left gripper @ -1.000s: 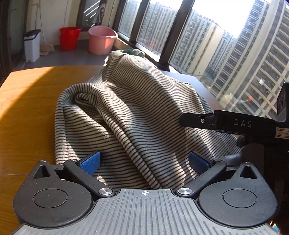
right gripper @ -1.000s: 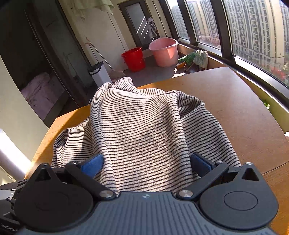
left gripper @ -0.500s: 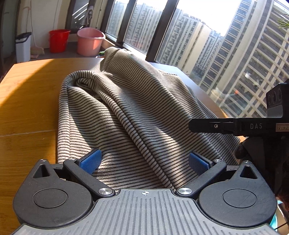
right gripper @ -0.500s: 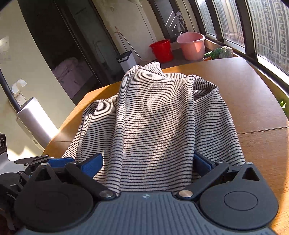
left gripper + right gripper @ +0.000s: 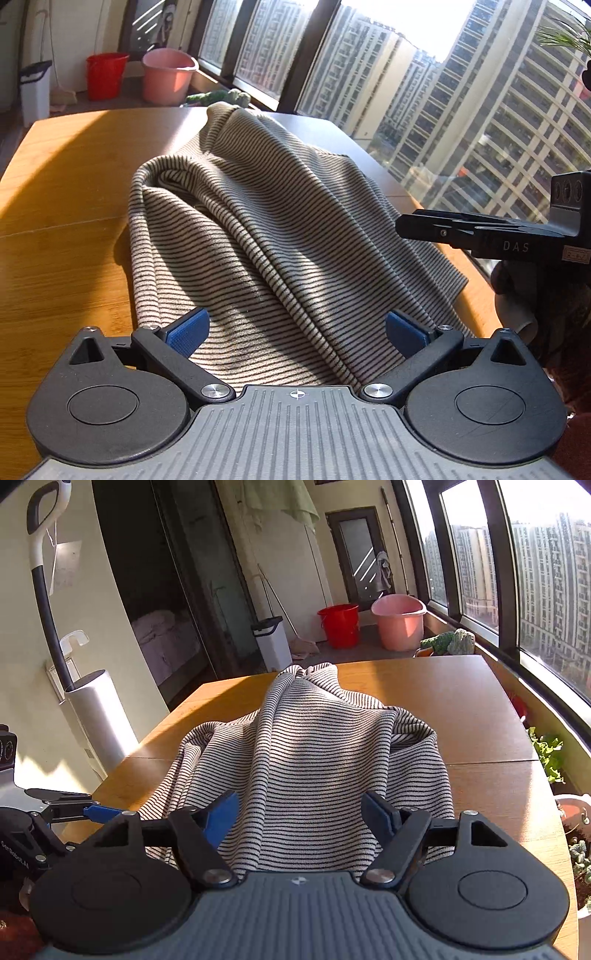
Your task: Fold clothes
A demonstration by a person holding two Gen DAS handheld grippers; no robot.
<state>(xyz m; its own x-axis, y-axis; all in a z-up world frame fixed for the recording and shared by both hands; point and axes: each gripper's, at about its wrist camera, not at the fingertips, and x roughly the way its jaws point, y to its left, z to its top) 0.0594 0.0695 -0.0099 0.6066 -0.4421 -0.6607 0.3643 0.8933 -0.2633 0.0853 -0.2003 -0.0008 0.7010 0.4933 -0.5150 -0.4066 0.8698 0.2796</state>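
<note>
Striped garment [image 5: 280, 229] — between spread tools

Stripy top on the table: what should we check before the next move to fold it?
1. Stripy top lies between the left tool's fingers: ok.
2. Left tool clamped on the cloth: not ok, its blue pads stand wide apart.
3. Cloth lies between the right tool's fingers: ok.
4. Right tool clamped on the cloth: not ok, there is a gap at both pads.
5. Top lying flat: not ok, it is bunched into long ridges.
6. Bare table beside the top to fold on: ok.
</note>
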